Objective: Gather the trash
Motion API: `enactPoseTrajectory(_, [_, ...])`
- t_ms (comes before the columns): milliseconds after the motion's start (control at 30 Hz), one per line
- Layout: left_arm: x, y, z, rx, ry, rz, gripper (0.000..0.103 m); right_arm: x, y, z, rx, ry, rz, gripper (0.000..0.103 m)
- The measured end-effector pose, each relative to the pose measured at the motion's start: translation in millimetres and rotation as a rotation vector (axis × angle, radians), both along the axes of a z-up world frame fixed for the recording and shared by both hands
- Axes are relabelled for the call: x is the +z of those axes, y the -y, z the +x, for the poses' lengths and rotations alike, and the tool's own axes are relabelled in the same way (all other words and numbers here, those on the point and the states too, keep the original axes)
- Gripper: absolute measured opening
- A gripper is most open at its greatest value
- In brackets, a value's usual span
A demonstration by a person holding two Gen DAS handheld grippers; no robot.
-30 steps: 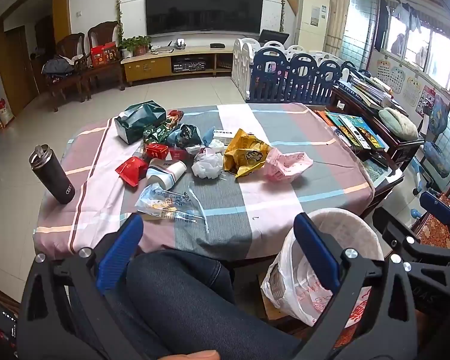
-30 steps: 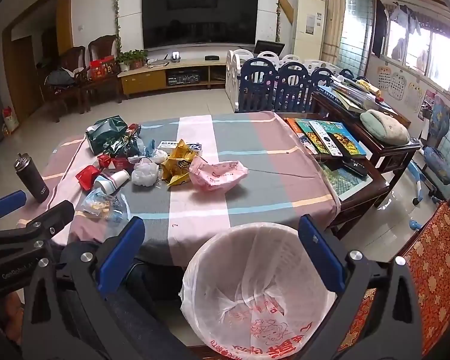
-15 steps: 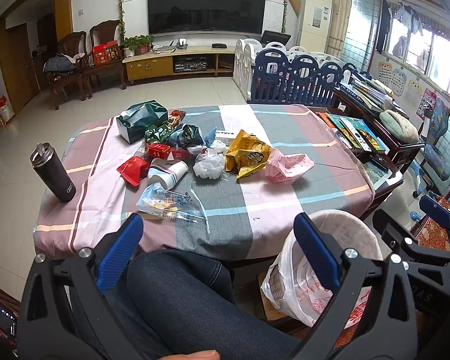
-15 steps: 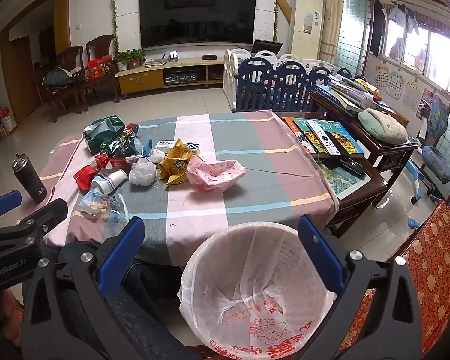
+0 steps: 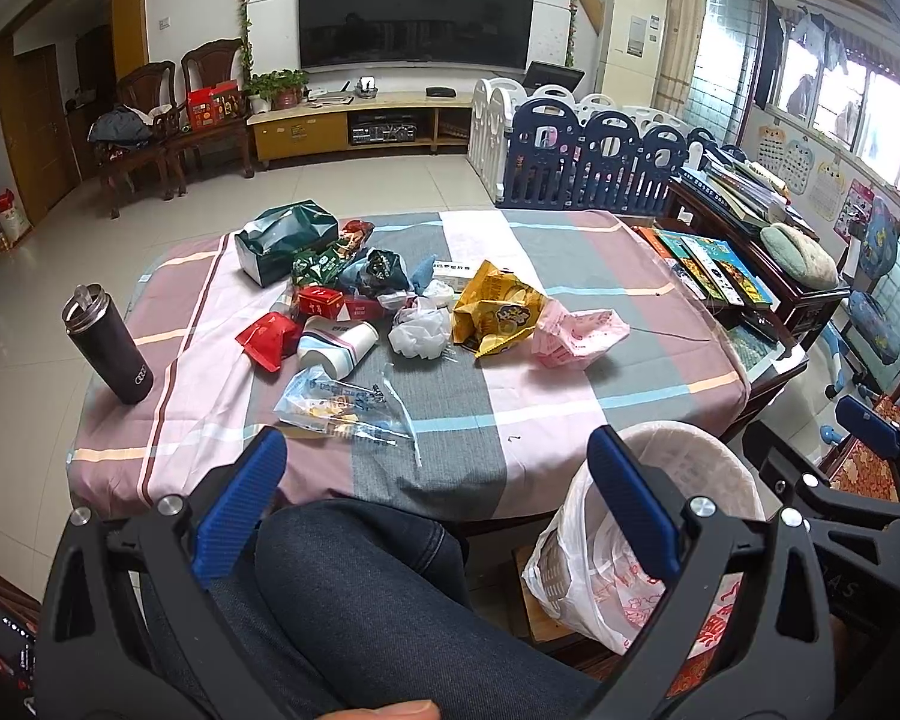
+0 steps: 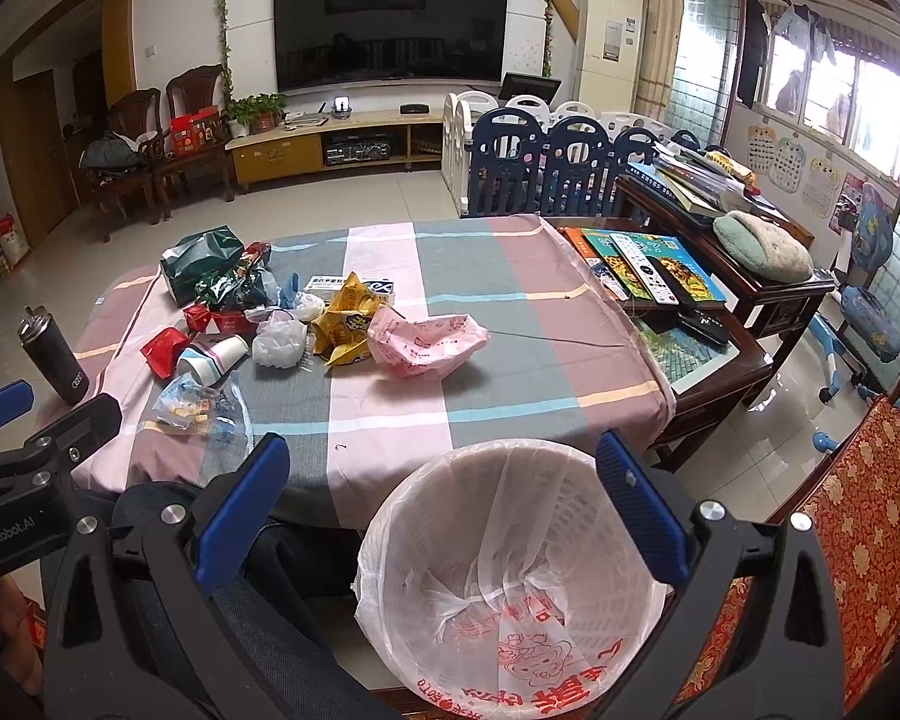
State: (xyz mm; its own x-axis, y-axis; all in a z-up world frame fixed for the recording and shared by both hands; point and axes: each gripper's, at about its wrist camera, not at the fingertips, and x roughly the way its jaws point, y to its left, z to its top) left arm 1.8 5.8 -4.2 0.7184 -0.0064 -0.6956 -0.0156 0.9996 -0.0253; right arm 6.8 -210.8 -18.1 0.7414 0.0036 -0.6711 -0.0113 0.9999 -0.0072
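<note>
Trash lies heaped on the striped tablecloth: a yellow chip bag, a pink plastic bag, a white crumpled bag, a paper cup, a red packet, a clear wrapper and a green bag. A white bin with a plastic liner stands at the table's near edge. My left gripper is open and empty above a knee, short of the table. My right gripper is open and empty over the bin.
A black tumbler stands at the table's left edge. Books and remotes lie on a dark side table on the right. A red patterned chair is at the near right. A playpen fence stands beyond the table.
Both grippers have risen slightly and tilted, so the table sits a little lower in both views. Nothing on the table has moved.
</note>
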Motion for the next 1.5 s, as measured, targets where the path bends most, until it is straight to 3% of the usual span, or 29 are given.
enactPoseTrajectory(1500, [0.2, -1.2, 0.4, 0.001, -0.002, -0.007, 0.1, -6.3, 4.6, 1.3, -0.009, -0.016, 0.002, 0.1])
